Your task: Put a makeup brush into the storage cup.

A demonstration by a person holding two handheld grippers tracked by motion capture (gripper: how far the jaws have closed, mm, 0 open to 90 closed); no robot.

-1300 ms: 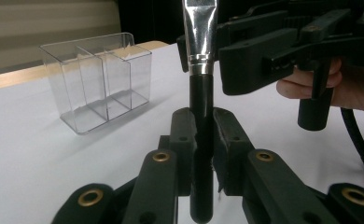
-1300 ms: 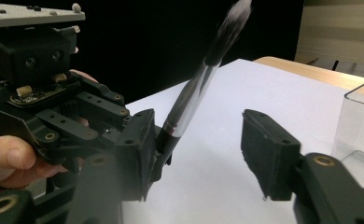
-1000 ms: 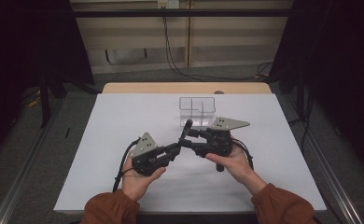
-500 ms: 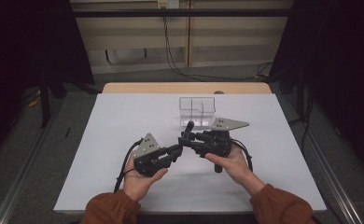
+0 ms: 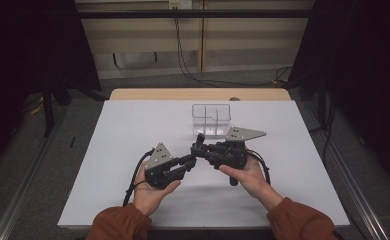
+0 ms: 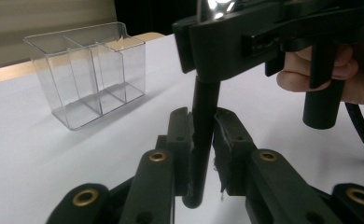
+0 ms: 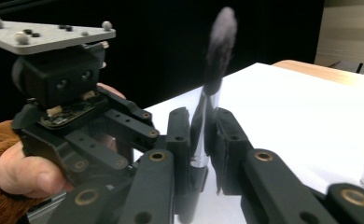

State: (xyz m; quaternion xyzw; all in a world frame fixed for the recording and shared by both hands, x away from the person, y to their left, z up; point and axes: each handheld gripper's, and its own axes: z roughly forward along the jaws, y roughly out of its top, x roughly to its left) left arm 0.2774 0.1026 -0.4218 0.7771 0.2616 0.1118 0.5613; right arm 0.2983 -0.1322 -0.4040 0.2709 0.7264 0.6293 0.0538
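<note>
A black-handled makeup brush (image 5: 198, 143) with a silver ferrule and dark bristles stands upright above the white table, between my two grippers. My left gripper (image 5: 189, 160) is shut on the lower end of the handle (image 6: 199, 168). My right gripper (image 5: 199, 150) sits higher on the brush; its jaws have just been closing, and its pads now press on the ferrule (image 7: 201, 135). The bristles (image 7: 220, 32) rise blurred above the right gripper's jaws. A hand holds each gripper near the table's front.
A clear plastic box (image 5: 211, 120) with compartments stands just behind the grippers; it looks empty in the left gripper view (image 6: 89, 74). White sheet (image 5: 133, 130) covers the table. Cables trail from both grippers toward the front edge.
The right gripper's jaws have drawn in onto the brush. Both hands and the brush have stayed where they were.
</note>
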